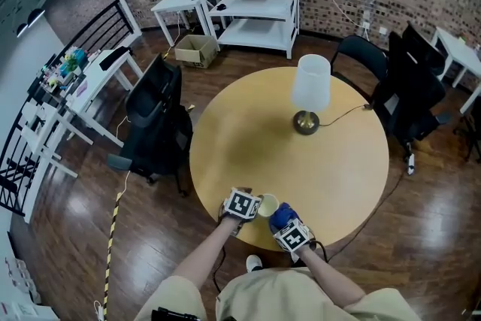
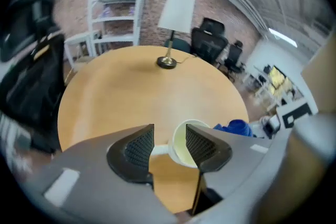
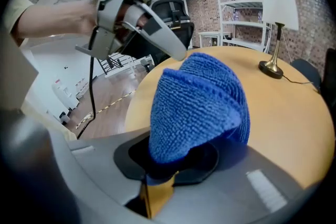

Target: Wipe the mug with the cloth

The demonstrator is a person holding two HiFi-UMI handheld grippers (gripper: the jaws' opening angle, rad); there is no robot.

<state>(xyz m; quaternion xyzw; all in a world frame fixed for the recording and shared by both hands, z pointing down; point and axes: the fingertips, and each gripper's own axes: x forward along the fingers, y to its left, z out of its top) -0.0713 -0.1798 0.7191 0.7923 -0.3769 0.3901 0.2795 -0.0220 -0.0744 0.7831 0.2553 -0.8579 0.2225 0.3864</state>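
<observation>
One mug at near edge of round table, one blue cloth, one lamp. Around mug handle, left gripper released, jaws apart; just beside mug, right gripper clenched on blue cloth.

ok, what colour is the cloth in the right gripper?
Bright blue cloth, looped microfibre texture; shows best in the right gripper view.

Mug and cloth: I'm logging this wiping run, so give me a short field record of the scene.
mug: pale, at the near edge of the round table
cloth: blue, bunched, beside the mug
left claw: open, mug handle between its jaws
right claw: shut on the cloth
also on table: lamp
</observation>
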